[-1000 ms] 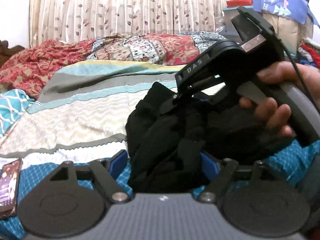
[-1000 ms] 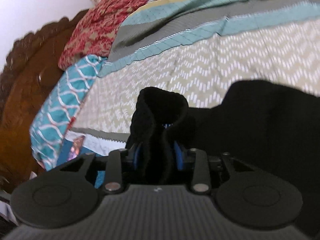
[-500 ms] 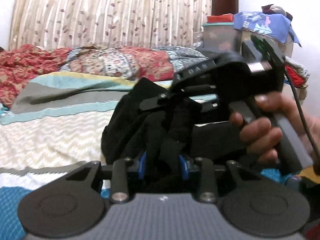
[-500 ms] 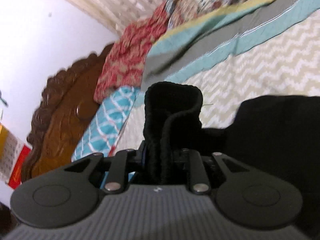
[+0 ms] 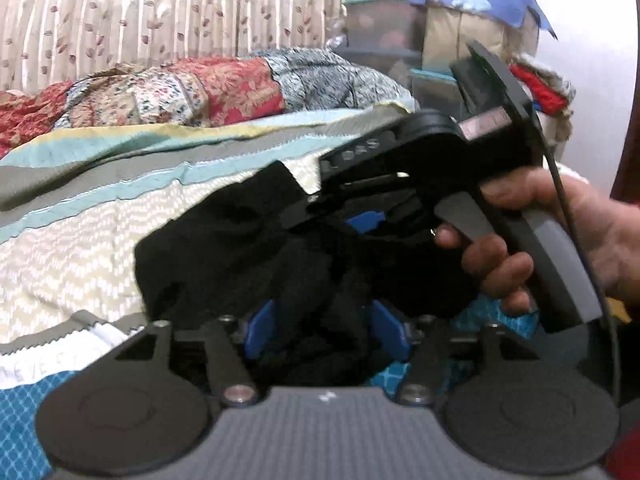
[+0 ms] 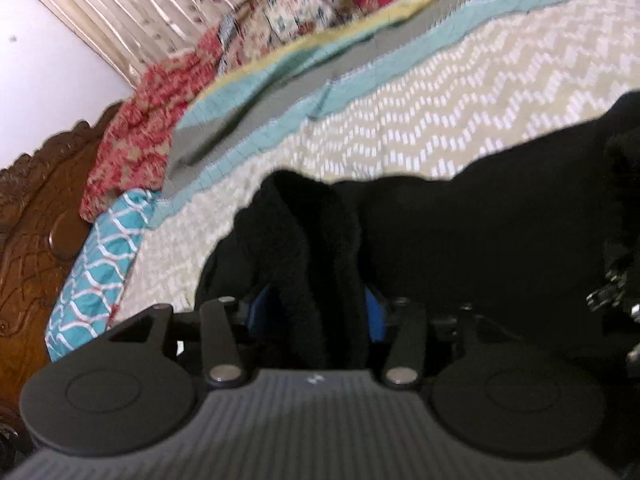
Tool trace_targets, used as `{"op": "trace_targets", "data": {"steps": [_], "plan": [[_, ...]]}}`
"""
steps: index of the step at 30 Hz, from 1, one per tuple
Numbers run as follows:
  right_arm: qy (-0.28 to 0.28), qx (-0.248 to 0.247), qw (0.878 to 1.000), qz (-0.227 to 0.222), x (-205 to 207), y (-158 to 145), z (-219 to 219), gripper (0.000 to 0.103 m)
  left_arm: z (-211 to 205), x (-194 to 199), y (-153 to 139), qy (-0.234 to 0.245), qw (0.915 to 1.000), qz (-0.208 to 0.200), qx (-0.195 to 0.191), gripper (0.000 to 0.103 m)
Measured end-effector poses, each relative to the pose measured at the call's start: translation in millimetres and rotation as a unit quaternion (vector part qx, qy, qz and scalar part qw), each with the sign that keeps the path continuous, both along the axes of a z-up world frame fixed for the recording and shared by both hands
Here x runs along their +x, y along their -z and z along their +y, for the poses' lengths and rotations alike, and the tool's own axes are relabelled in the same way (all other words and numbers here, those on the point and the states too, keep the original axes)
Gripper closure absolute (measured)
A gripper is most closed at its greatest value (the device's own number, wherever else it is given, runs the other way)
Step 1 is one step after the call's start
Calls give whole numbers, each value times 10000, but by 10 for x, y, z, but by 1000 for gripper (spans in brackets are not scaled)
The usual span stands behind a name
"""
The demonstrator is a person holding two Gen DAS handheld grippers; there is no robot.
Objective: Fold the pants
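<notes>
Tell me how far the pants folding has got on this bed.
Done: both grips are made. The left gripper and the right gripper are each shut on a bunch of the black pants. In hand: the pants hang bunched over the striped bedspread, not spread flat. Left: every fold; no neat crease or folded stack shows.

left gripper (image 5: 326, 330) fingertips: buried in black cloth; only the blue pads (image 5: 260, 330) show at either side.
right gripper (image 6: 316, 314) fingertips: covered by the bunched pants (image 6: 480, 232); blue shows only in slivers.
pants outline: cut off by the right edge of the right wrist view; folds unreadable, uniformly black.
right hand (image 5: 560, 240): wrist cut off at the frame edge.
clutter pile (image 5: 460, 40): blurred, individual items not identifiable.
headboard (image 6: 28, 220): cut off at the left edge.
</notes>
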State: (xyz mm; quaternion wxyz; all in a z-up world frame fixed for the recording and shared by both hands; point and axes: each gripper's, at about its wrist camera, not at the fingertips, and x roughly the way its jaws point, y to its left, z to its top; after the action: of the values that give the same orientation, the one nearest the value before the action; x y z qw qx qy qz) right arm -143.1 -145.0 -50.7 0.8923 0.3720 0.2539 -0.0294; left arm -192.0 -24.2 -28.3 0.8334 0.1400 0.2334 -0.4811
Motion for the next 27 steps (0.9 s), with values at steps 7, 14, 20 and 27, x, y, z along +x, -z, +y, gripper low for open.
{"op": "trace_targets", "data": {"steps": [7,14,20,27], "plan": [[-106,437,9990,9,285,85,-71,80,239,104,-158,-230,9934,823,-770,34],[-123,-173,9979,-605,-31,-106,97,87,455,473,-132,-849,9735,1647,-1344,34],[279,-68,9996,-7,-104,185,2,60,378,599,0,-1075,9748,1668,-1024,34],[-371,-571,9957,-630,-503,-232,133,60,645,768,-102,-1392,9571,2043,-1511,34]]}}
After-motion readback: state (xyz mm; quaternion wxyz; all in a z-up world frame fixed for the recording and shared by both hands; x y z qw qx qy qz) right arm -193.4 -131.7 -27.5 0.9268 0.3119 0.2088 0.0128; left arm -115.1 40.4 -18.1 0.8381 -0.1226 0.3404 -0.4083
